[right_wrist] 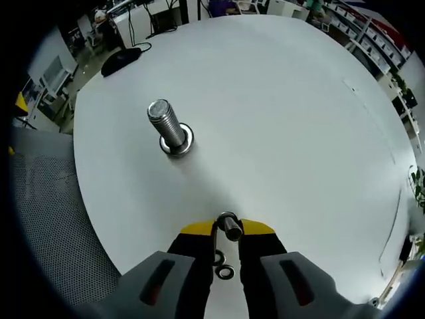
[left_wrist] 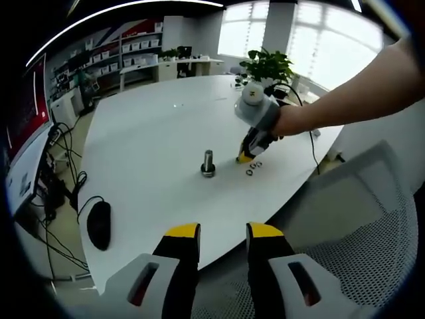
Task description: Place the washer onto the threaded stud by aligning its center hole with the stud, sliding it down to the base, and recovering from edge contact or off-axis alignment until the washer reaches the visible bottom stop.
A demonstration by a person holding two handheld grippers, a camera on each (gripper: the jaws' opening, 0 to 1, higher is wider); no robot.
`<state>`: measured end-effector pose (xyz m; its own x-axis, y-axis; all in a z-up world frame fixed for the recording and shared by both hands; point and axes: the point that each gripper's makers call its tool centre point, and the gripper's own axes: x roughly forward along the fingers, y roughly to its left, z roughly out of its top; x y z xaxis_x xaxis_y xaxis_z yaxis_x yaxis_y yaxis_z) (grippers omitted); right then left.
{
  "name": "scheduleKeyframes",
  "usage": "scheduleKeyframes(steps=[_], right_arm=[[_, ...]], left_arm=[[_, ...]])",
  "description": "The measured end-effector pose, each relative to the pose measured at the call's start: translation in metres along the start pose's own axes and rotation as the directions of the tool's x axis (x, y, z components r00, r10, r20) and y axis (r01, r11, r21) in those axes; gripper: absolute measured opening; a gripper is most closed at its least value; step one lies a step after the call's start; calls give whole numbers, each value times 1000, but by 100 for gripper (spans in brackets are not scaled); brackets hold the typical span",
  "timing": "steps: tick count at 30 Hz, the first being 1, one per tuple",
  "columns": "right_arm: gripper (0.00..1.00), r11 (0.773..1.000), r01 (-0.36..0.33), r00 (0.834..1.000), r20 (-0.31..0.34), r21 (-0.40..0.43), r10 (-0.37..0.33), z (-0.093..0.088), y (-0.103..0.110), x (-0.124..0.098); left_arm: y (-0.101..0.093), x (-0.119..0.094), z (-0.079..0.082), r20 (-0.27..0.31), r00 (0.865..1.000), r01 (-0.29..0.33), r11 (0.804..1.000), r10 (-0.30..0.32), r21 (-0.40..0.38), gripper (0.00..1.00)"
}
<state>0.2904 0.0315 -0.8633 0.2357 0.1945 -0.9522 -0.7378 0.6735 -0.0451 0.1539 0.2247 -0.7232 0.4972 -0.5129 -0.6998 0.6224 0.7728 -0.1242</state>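
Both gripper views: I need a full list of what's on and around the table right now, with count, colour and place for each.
Threaded stud: one, silver metal, upright on the table, apart from the right gripper.
Washer: one, silver, held at the right gripper's tips.
Spare washers: two or so, silver, lying on the table under the right gripper.
Table: one, white, round.
Computer mouse: one, black, near the table edge, left gripper view.
Potted plant: one, green, far side of the table.
Mesh chair: one, white, beside the table.
Shelving: white, along the far wall.
Left gripper: yellow-tipped, jaws apart, nothing between them, off the table edge.
Right gripper: yellow-tipped, closed on the washer.
Person's arm: one, reaching over the table.
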Motion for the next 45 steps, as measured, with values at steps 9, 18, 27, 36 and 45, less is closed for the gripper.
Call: scheduleKeyframes(steps=[9,18,27,36,45], right_arm=[[19,1000,3,1000,-5,-4,-3,-5,-2,-4],[20,1000,3,999,-35,-18,-3,-28,-8,-13],[21,998,-55,997,-43,34,57,-46,0,-14],[22,998,-58,996,-63,-9,57,-51,2,-12],[20,991,-71,995,-75,-114,63,-55,3,-12]], left_arm=[[0,1,-1,-6,1000,-1,1000,1,2,26],[0,0,0,-4,1000,-6,1000,6,8,26],[1,0,0,-3,1000,-10,1000,10,8,26],[1,0,-1,-6,1000,-8,1000,8,8,26],[1,1,-1,-10,1000,-10,1000,10,8,26]])
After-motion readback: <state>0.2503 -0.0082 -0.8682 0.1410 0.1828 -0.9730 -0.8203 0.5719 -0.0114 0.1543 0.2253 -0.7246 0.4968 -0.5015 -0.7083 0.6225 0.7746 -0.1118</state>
